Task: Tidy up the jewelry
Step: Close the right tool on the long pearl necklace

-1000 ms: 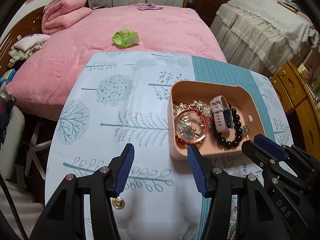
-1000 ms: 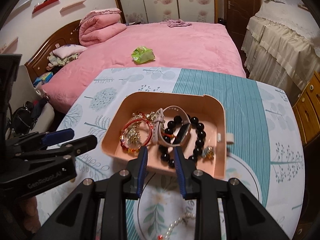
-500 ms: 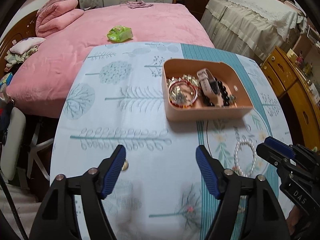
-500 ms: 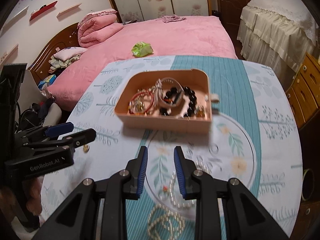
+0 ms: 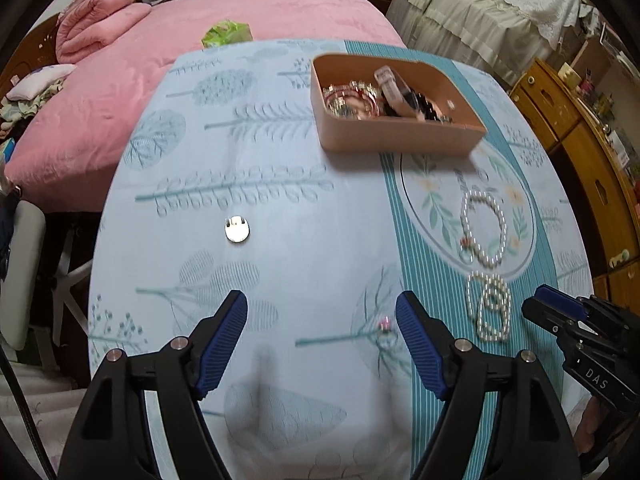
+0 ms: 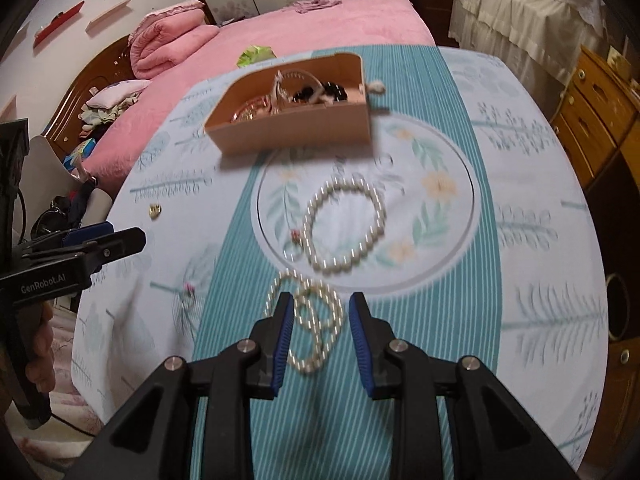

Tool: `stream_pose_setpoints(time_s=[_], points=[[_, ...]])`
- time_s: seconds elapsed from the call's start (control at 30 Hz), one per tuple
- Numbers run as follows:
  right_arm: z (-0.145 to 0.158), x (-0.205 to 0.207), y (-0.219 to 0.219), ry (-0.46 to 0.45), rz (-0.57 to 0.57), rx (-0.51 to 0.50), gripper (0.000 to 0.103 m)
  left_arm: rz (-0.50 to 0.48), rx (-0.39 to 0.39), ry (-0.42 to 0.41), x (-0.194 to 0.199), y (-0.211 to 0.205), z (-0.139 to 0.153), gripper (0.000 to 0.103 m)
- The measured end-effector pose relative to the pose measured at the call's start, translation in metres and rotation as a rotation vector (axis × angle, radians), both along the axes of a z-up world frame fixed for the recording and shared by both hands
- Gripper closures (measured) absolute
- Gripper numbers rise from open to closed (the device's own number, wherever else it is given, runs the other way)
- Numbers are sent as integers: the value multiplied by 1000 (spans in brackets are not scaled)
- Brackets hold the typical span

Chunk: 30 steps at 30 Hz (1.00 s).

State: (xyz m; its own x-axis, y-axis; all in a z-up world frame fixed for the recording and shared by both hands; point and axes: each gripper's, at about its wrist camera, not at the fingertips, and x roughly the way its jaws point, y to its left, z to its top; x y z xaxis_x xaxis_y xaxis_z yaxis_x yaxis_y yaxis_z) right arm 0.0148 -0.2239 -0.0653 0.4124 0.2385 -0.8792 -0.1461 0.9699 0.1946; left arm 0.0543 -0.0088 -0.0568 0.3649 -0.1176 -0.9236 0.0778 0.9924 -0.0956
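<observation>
Right tongs (image 6: 318,332) spread over pearl strand (image 6: 316,320), near side of box (image 6: 296,128); lower straight, pinch bunched loops. Left tongs (image 5: 322,340) spread, empty.

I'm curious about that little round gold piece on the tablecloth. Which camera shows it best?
The left wrist view: the round gold pendant lies large and unobstructed on the tablecloth. In the right wrist view it is a tiny, blurred speck near the left gripper.

The near wall of the peach rectangular plastic box (image 6: 296,130) hid most of the jewellery inside in the right wrist view. The tiny pink-stoned ring (image 5: 385,326) was too blurred to make out. The small round gold-coloured piece (image 6: 155,211) stayed unidentifiable.
</observation>
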Motion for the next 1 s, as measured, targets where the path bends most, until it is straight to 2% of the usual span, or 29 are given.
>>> stream_pose_setpoints(time_s=[0.27, 0.3, 0.4, 0.7, 0.83, 1.0], points=[[-19, -15, 6, 66, 14, 35, 73, -30, 2, 39, -21, -9, -16, 28], [-20, -15, 7, 69, 18, 37, 71, -32, 0, 45, -23, -10, -19, 28], [-22, -15, 10, 67, 26, 32, 56, -33, -5, 52, -26, -11, -24, 28], [-28, -8, 13, 42, 31, -5, 56, 13, -42, 54, -24, 0, -26, 28], [-30, -7, 25, 4, 62, -71, 56, 36, -67, 62, -21, 2, -26, 28], [-31, -7, 38, -52, 103, -145, 56, 16, -86, 57, -19, -10, -25, 28]])
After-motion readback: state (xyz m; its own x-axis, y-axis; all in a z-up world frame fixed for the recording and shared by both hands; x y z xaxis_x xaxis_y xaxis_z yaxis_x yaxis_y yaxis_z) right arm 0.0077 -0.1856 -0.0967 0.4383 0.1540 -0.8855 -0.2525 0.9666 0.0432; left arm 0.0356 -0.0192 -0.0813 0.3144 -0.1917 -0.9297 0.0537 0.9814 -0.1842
